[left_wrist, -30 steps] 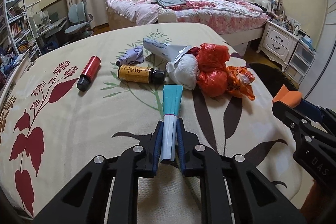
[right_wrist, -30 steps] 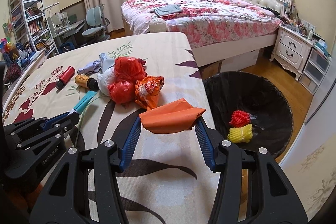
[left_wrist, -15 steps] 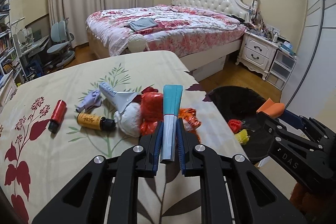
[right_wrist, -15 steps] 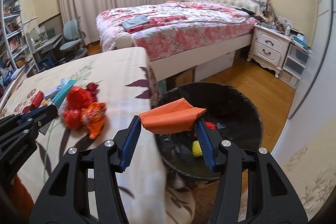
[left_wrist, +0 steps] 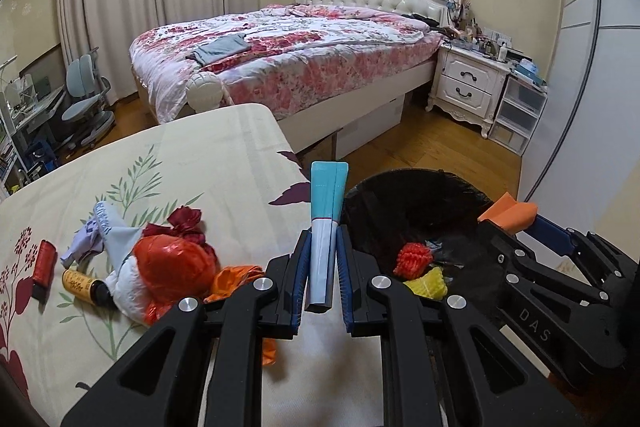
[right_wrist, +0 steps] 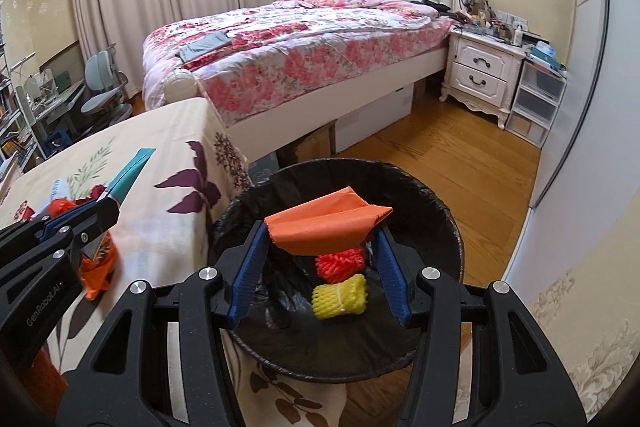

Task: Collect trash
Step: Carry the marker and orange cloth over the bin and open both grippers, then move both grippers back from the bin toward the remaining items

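Observation:
My left gripper (left_wrist: 323,247) is shut on a flat teal-and-white tube (left_wrist: 325,211), held over the table's right edge beside the bin. My right gripper (right_wrist: 320,239) is shut on a folded orange wrapper (right_wrist: 326,227), which hangs right above the black-lined trash bin (right_wrist: 448,227). Inside the bin lie a red foam net (right_wrist: 340,261) and a yellow foam net (right_wrist: 340,297). The orange wrapper (left_wrist: 508,213) and the bin (left_wrist: 384,195) also show in the left wrist view. More trash stays on the table: red bags (left_wrist: 174,265), a white wad (left_wrist: 126,287), an orange packet (left_wrist: 236,277).
A yellow bottle (left_wrist: 78,281), a red can (left_wrist: 43,263) and a purple scrap (left_wrist: 86,239) lie on the leaf-print tablecloth (left_wrist: 200,155). Behind stand a floral bed (right_wrist: 304,43), a white nightstand (right_wrist: 480,75) and plastic drawers (right_wrist: 536,103). A wall (right_wrist: 580,187) runs on the right.
Both grippers have swung right from over the table toward the bin, each keeping its load. The orange wrapper now hangs over the bin's opening, and the tube has reached the table's right edge.

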